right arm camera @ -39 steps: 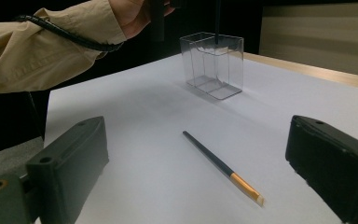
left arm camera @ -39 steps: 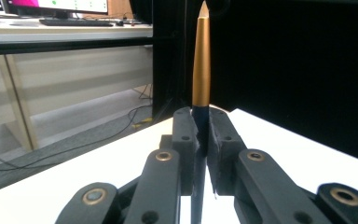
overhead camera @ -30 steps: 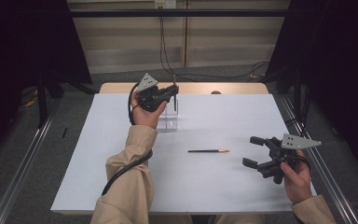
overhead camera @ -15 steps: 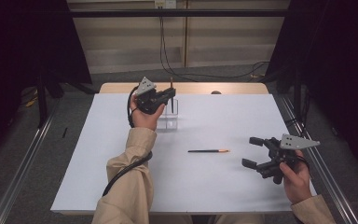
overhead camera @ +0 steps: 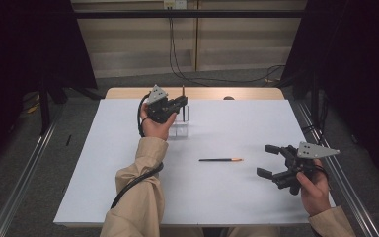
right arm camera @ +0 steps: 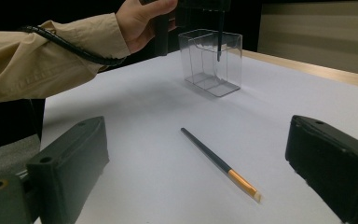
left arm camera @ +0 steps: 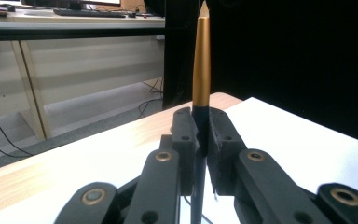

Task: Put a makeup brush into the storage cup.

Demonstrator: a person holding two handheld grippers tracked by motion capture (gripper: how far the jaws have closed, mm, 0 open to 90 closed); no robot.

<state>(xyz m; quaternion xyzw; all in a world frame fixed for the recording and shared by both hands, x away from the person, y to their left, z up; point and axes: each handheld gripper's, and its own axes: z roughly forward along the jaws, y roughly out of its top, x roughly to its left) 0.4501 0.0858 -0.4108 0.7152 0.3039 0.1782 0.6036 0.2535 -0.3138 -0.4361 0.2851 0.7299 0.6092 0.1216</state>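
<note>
My left gripper (overhead camera: 180, 102) is shut on a black pen (left arm camera: 201, 70) with a gold tapered end, held upright. It hovers at the table's far side over a clear plastic box (overhead camera: 181, 126). In the right gripper view the held pen's dark lower end (right arm camera: 219, 44) hangs inside the open top of the clear box (right arm camera: 212, 65). A second black pen with an orange tip (overhead camera: 221, 159) lies flat on the white table mid-right. My right gripper (overhead camera: 268, 160) stands open just right of it, near the table's right edge; the lying pen (right arm camera: 219, 161) sits ahead of its spread jaws.
The white sheet (overhead camera: 103, 168) covers the table, with a wooden strip (overhead camera: 202, 93) bare along the far edge. Metal rails (overhead camera: 24, 168) run along both sides on the floor. Cables (overhead camera: 177, 54) hang behind the table.
The left gripper with its pen has shifted slightly over the clear box, and the pen now stands upright. The right gripper and the lying pen have stayed put.
</note>
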